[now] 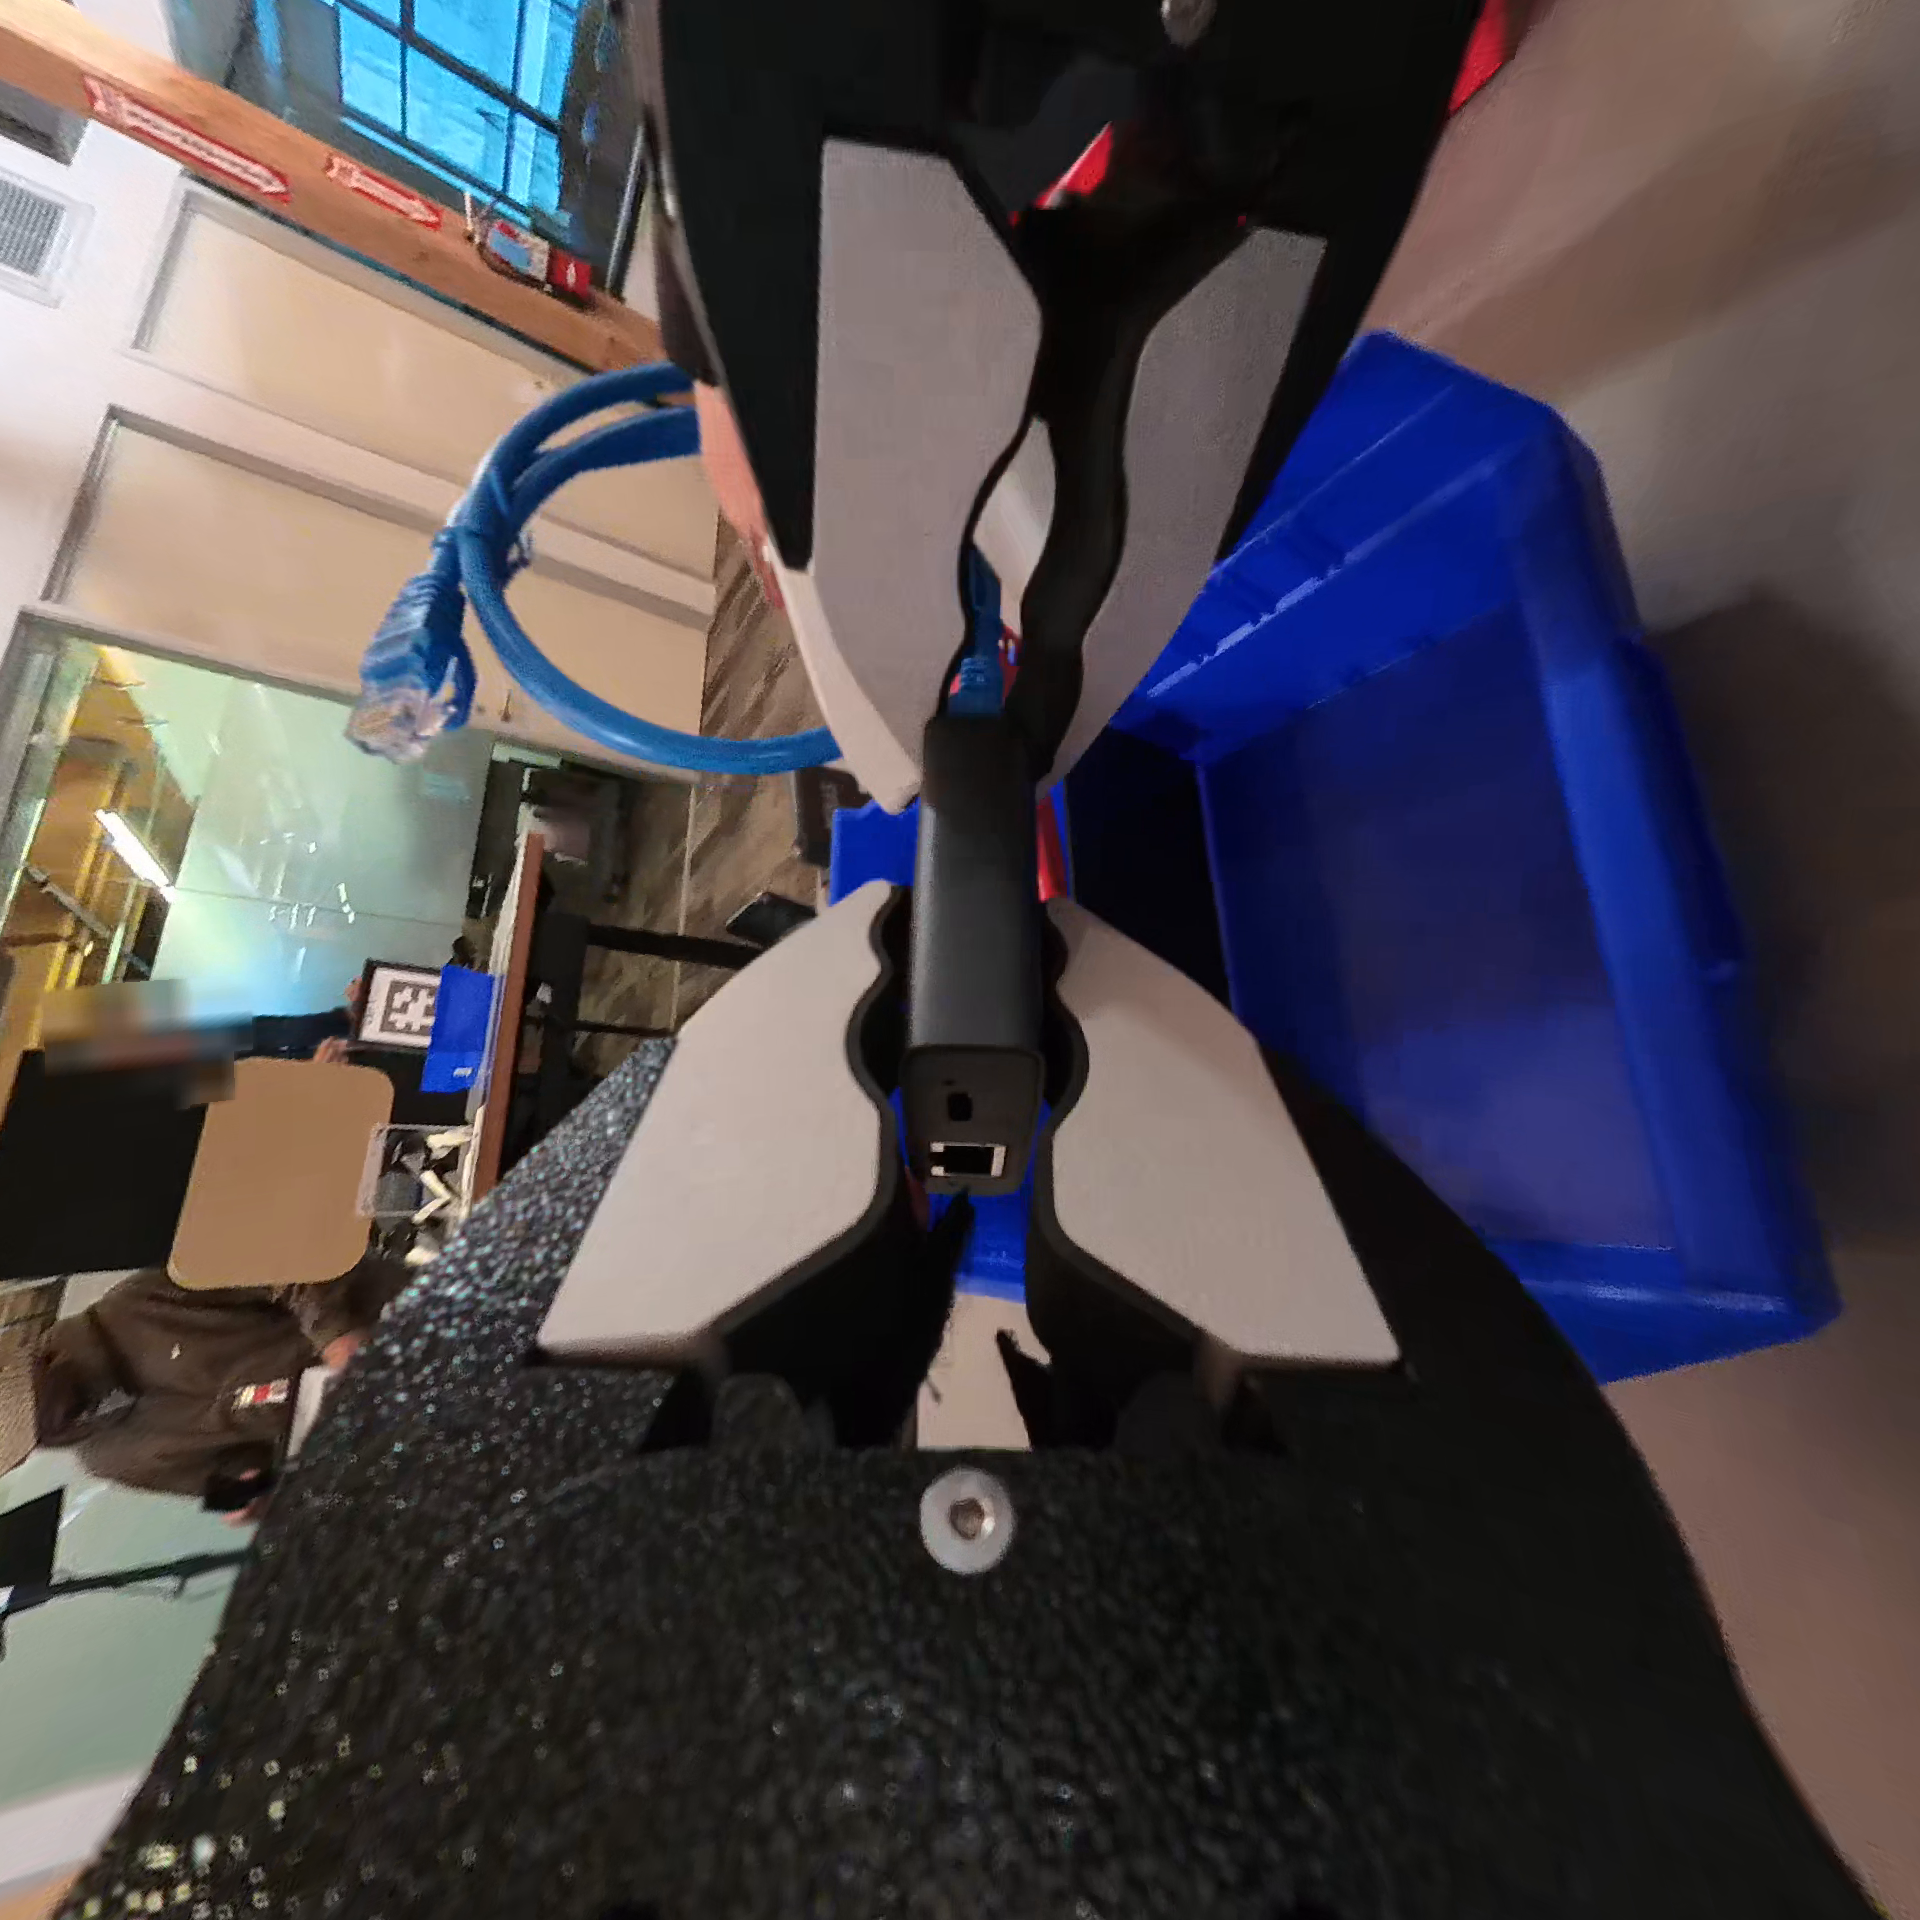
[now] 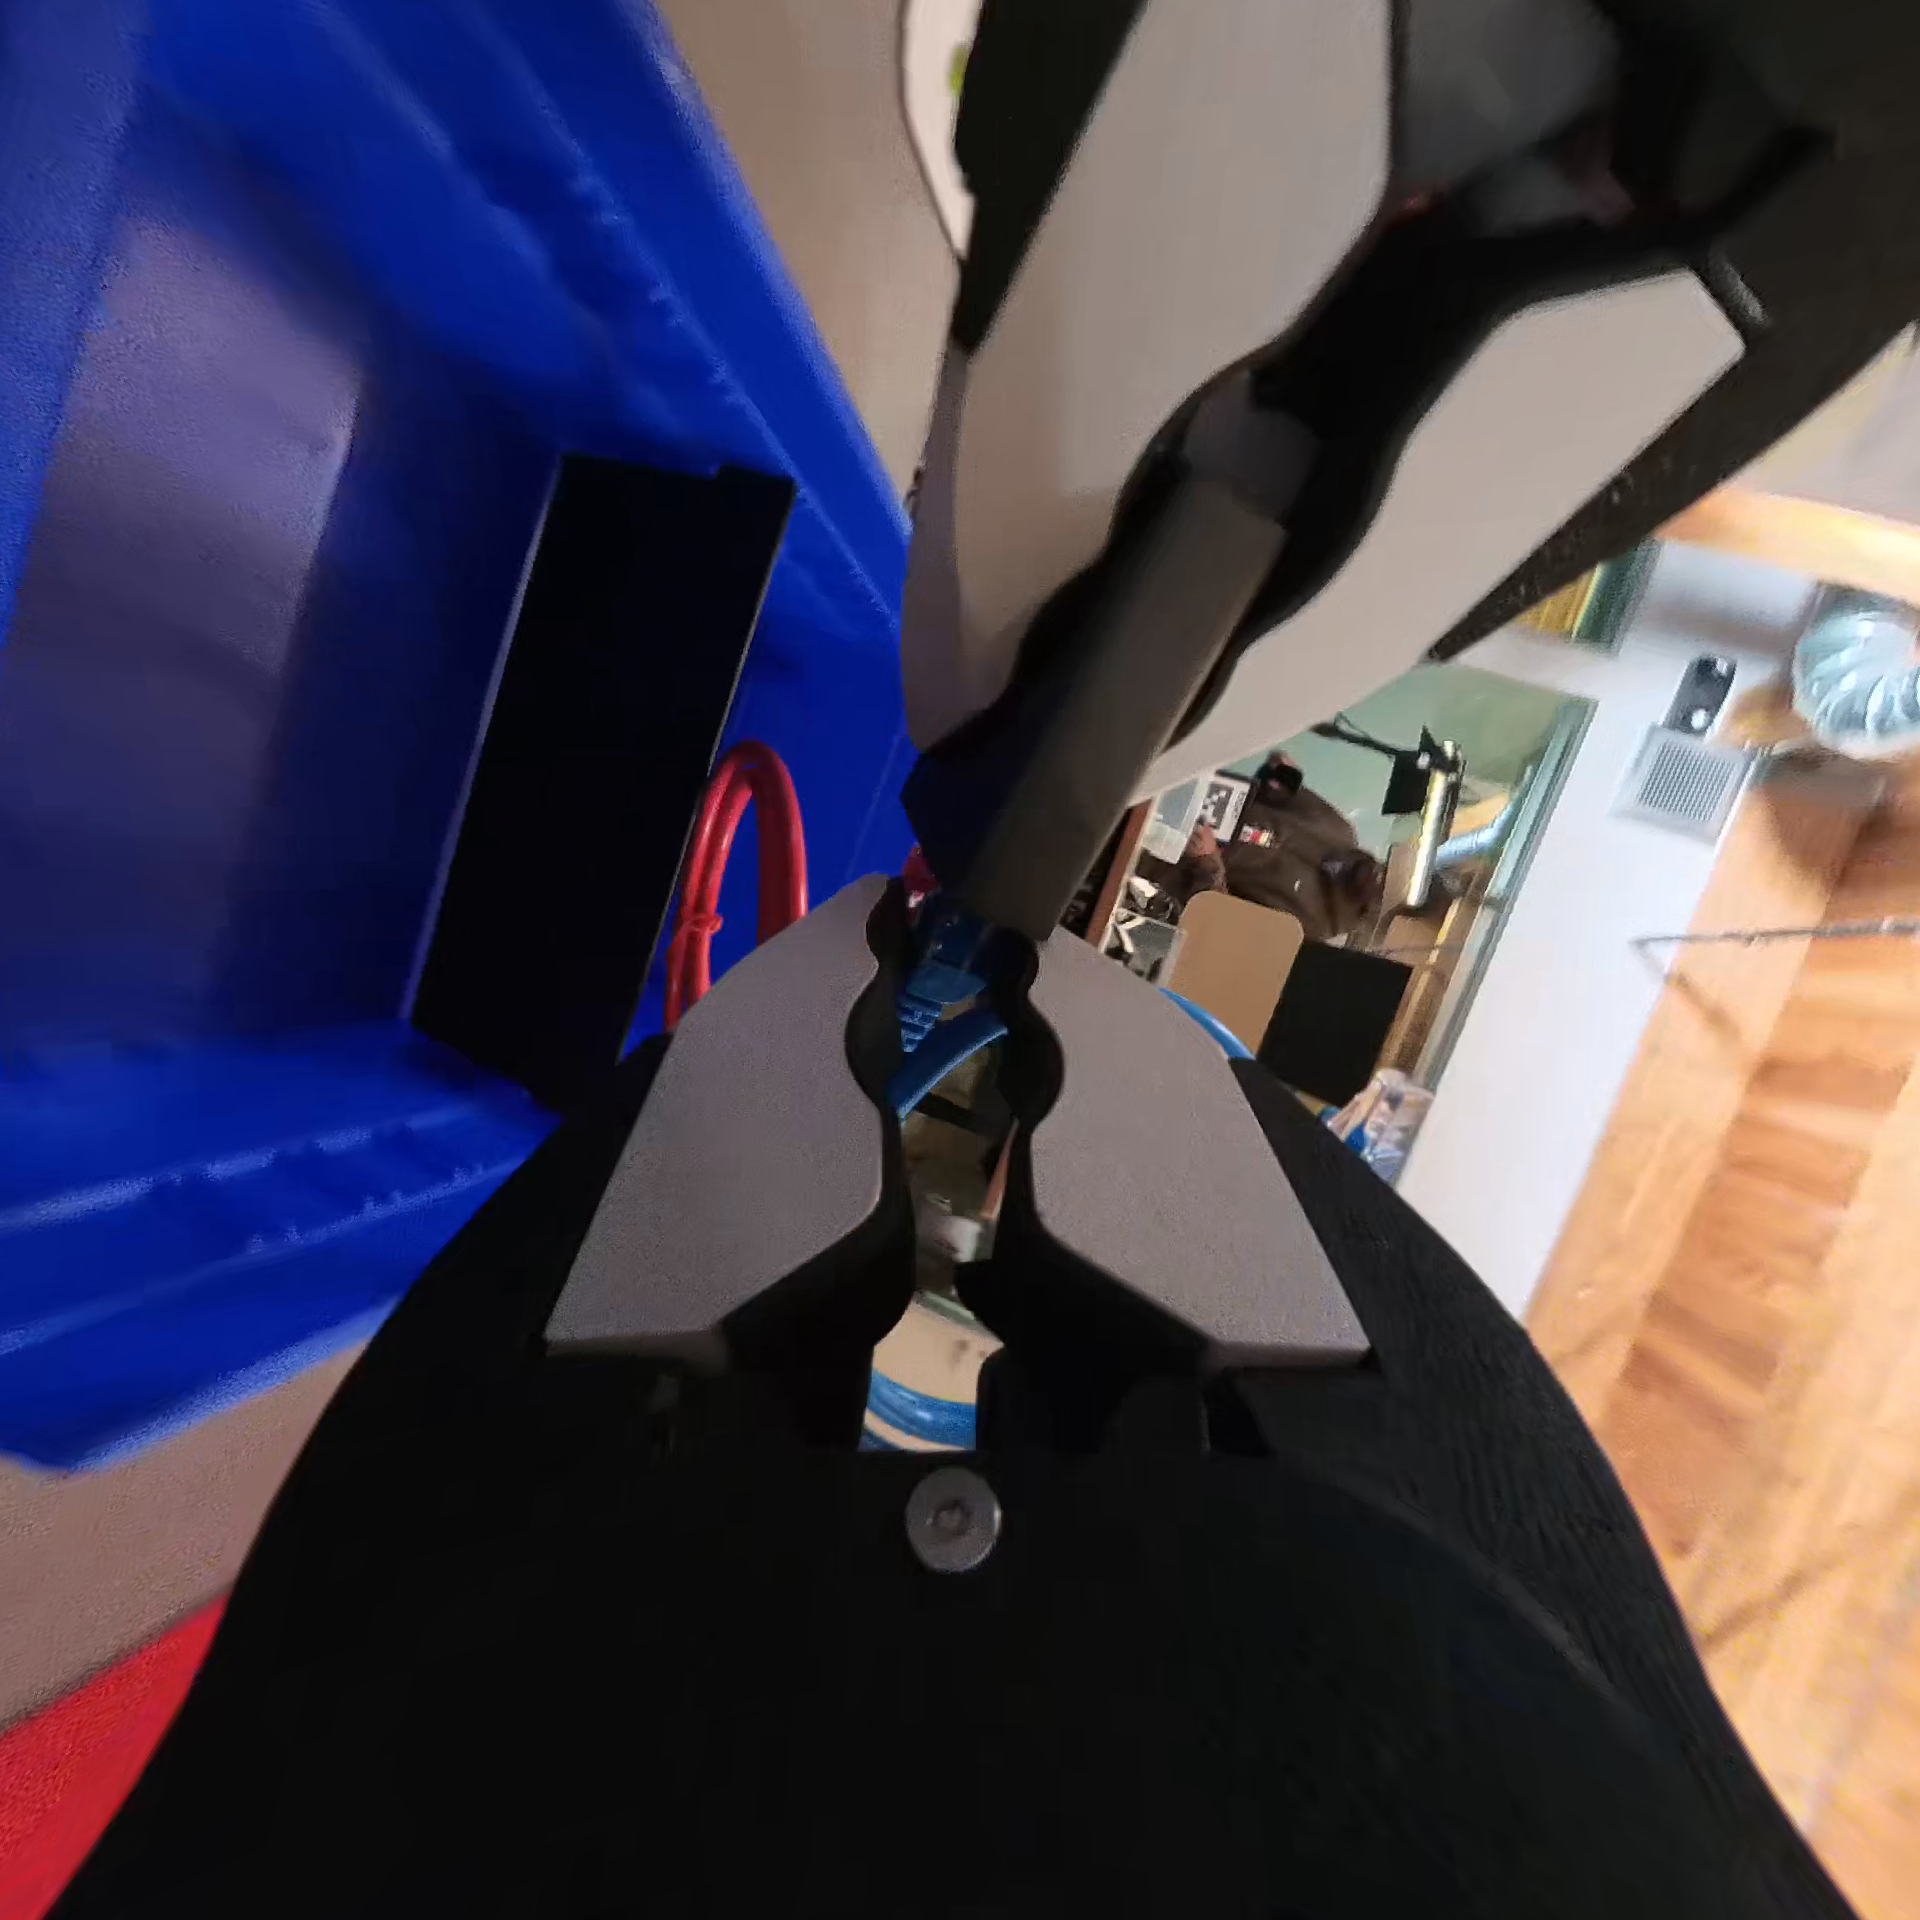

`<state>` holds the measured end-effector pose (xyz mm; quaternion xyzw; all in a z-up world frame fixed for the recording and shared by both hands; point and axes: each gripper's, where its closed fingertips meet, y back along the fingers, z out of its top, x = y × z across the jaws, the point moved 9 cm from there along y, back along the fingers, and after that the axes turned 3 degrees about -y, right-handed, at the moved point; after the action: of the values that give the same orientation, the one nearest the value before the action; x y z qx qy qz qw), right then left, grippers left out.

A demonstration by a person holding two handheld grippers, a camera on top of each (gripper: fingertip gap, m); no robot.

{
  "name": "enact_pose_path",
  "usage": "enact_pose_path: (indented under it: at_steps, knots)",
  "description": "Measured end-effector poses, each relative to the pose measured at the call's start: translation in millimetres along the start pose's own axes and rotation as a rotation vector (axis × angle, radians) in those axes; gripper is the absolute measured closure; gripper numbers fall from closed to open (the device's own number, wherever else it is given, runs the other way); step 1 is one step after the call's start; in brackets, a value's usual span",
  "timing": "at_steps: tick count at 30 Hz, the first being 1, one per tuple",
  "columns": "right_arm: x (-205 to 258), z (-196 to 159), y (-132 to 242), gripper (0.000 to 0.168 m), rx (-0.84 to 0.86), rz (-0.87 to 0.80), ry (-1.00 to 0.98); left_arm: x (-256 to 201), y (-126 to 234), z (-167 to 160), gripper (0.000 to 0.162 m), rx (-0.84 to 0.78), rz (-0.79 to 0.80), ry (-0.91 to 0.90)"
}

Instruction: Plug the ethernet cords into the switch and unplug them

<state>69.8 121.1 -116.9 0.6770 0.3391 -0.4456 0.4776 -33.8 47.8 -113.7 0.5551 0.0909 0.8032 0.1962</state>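
My left gripper [image 1: 971,920] is shut on a black box-shaped adapter [image 1: 971,966] with a small port on its near end. My right gripper [image 1: 977,753] comes in from above, facing it. It is shut on the blue plug [image 2: 940,971] of a blue network cable [image 1: 582,717] at the adapter's far end. The cable loops out to the left and ends in a free plug [image 1: 405,675]. In the right wrist view my right gripper [image 2: 961,925] holds the plug against the adapter [image 2: 1122,686], which sits in the left gripper [image 2: 1039,769]. How far the plug is seated is hidden.
A large blue plastic bin [image 1: 1455,831] stands right behind both grippers. The right wrist view shows its wall [image 2: 260,520], a black divider [image 2: 603,748] and a coiled red cable [image 2: 748,831]. A red surface [image 2: 83,1714] is at the lower left. A person in a brown jacket [image 1: 177,1371] is far behind.
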Motion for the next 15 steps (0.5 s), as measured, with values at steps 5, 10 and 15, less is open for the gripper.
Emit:
enact_pose_path:
  at_steps: [5, 10, 15]
  knots:
    - [-4.2, -5.2, 21.1, 0.152, 0.017, 0.071, 0.226, -2.4, -4.2, 11.0, 0.141, -0.105, 0.008, -0.005]
    - [-14.9, -8.4, 43.3, 0.153, -0.063, 0.065, 0.277, 1.0, 4.4, 23.9, 0.14, -0.205, 0.038, 0.003]
    - [-22.8, -9.5, 59.8, 0.154, -0.151, 0.074, 0.226, 2.7, 12.8, 32.8, 0.14, -0.285, 0.039, 0.012]
